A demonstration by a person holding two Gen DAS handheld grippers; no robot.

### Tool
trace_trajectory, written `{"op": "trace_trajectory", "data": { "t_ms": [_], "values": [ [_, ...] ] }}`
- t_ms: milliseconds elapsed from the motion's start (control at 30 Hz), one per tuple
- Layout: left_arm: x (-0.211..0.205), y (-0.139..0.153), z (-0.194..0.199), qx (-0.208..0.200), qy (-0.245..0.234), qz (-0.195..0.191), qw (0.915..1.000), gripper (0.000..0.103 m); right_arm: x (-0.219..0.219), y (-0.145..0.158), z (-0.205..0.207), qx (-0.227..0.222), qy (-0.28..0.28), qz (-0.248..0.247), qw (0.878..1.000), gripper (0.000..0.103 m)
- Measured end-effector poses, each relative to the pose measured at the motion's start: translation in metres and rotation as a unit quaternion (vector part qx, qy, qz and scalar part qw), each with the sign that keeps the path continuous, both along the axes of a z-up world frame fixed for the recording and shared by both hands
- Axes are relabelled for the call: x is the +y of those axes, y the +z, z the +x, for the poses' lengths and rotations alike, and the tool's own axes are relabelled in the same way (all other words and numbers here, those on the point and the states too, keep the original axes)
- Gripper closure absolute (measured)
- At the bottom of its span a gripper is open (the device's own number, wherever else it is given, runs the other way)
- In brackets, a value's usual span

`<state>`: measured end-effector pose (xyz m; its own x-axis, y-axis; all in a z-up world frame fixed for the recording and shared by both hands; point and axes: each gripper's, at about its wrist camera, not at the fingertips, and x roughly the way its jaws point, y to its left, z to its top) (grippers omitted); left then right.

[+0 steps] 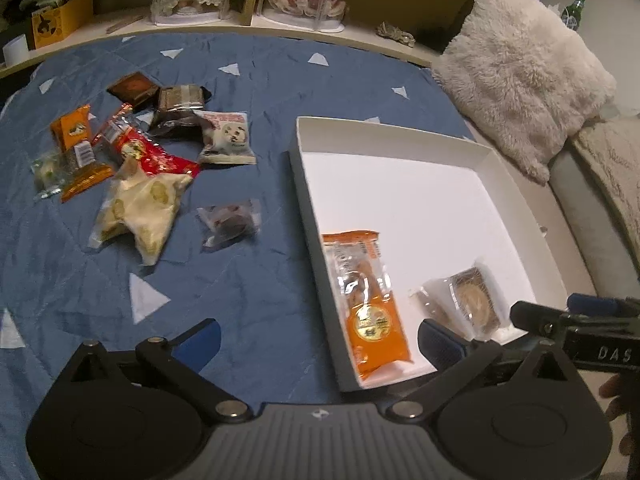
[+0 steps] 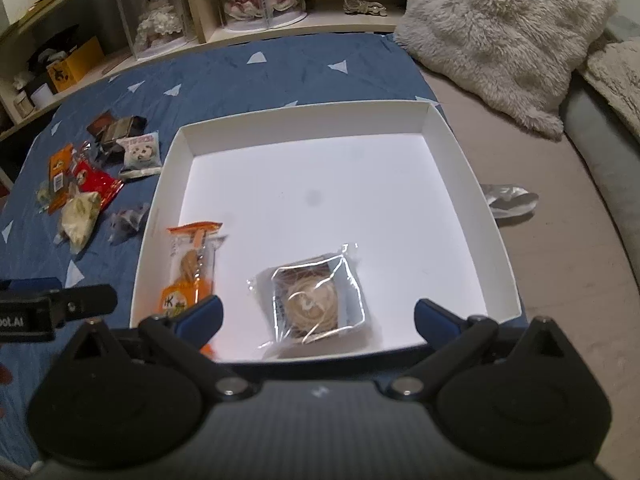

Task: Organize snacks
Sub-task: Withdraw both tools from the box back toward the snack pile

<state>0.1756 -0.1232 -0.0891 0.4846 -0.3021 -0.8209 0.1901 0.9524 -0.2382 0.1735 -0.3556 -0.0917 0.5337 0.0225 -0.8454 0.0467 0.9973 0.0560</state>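
- Right wrist view takes in the blue bedspread [image 2: 256,68] with its pale triangles, filling the frame from 9 to 12 o'clock.
- Fluffy cream cushion [image 2: 500,36] sits up at 1 o'clock, just beyond the box's far right corner.
- White box [image 2: 464,168] lies dead centre on the bed, wide open on top.
- Left gripper [image 1: 320,340], jaws spread wide, nothing between them; its right finger hangs over the box's near corner.
- Right gripper [image 2: 318,312] hangs over the box's near edge, jaws gaping too, no pad pressing on anything.
- Pile of snacks [image 1: 132,148] sprawls on the bedspread at 10 o'clock in the left wrist view, well apart from the box.
- Orange snack packet [image 2: 192,268] lies inside the box along its left wall, at 8 o'clock.
- Clear-wrapped round cake [image 2: 312,300] rests inside near the front wall, between the right gripper's fingers but untouched.
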Motion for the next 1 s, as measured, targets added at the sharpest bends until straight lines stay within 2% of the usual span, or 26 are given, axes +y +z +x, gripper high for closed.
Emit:
{"op": "trace_trajectory", "data": {
  "t_ms": [367,733,1000],
  "values": [
    [0.043,0.013,0.001,-0.012,0.025,0.033,0.9991,0.0,0.011,0.004,0.001,-0.007,0.011,-0.002,1.0,0.0],
    [0.093,0.018,0.012,-0.017,0.057,0.043,0.9973,0.0,0.04,0.01,0.01,-0.034,0.031,-0.002,0.999,0.001],
    [0.13,0.016,0.022,-0.021,0.083,0.055,0.9948,0.0,0.061,0.013,0.024,-0.051,0.046,0.019,0.997,0.001]
  ]
}}
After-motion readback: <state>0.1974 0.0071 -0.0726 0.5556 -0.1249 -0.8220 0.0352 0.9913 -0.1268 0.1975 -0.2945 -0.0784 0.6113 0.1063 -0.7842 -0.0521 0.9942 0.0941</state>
